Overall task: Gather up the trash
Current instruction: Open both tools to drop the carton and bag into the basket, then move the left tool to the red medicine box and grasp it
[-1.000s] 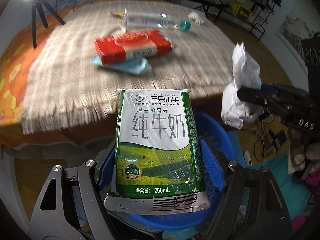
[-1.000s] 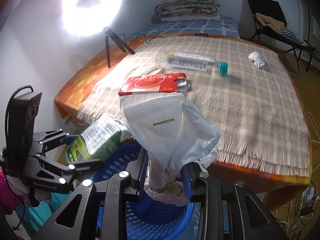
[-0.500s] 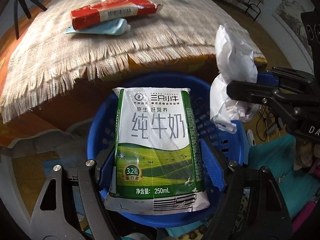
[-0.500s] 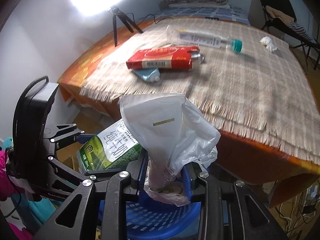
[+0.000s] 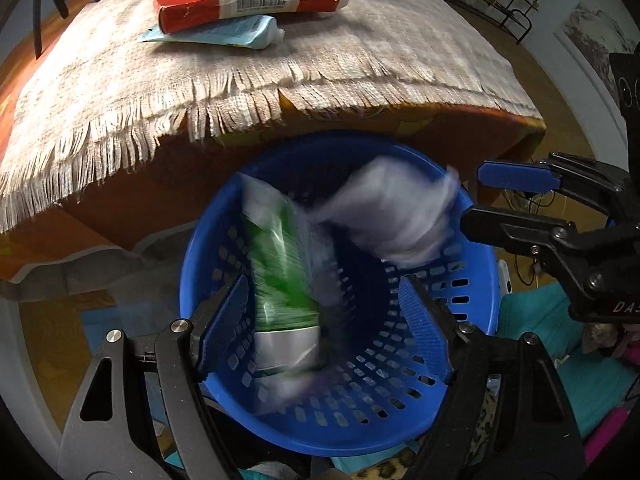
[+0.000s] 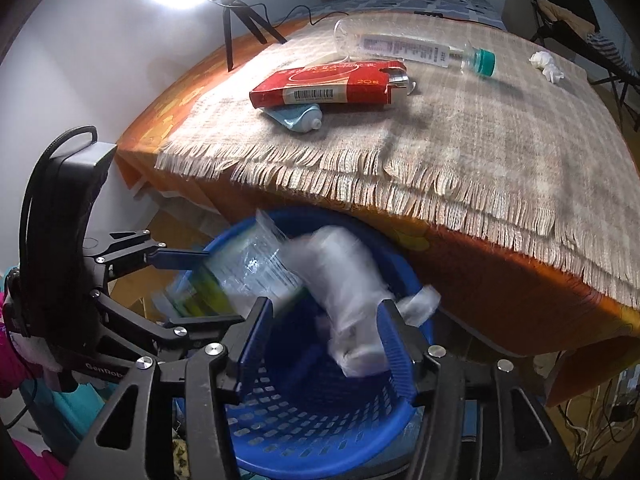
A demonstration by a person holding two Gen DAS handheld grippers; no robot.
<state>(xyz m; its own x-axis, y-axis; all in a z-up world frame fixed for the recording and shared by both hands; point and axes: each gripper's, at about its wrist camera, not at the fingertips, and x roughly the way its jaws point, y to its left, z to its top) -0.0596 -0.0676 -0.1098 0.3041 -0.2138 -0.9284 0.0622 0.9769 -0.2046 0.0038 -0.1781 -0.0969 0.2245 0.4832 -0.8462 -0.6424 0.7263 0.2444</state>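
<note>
Two grippers over blue perforated basket point(image 5: 460, 292), both with fingers spread wide, gripping nothing. Left gripper point(image 5: 324, 328): blue pads either side of basket opening, milk pouch point(image 5: 280, 272) between them, blurred, green-and-white, tilted, lower end down inside basket, close beside left pad; contact with it not discernible through the blur. Right gripper point(image 6: 324, 344): blue pads apart, crumpled white plastic bag point(image 6: 352, 292) between them, blurred, close against right pad, partly within basket rim; contact not discernible. Same bag in left view point(image 5: 392, 216) near far right wall of basket, beside pouch. Pouch in right view point(image 6: 248, 268) at basket's left rim, leaning against bag. Right gripper seen from left camera point(image 5: 516, 196) at basket's right edge, fingers parted. Left gripper seen from right camera point(image 6: 192, 284) at basket's left edge. Basket on floor just below table edge, under fringe of beige woven cloth point(image 6: 500, 140). On cloth, well apart from basket: red carton point(image 6: 332, 88) lying flat atop pale blue tube point(image 6: 296, 117); clear plastic bottle point(image 6: 408, 46) with teal cap on its side behind carton; small white crumpled tissue point(image 6: 546, 66) near far right. Ring light on tripod point(image 6: 236, 20) at table's far left corner, glaring.
</note>
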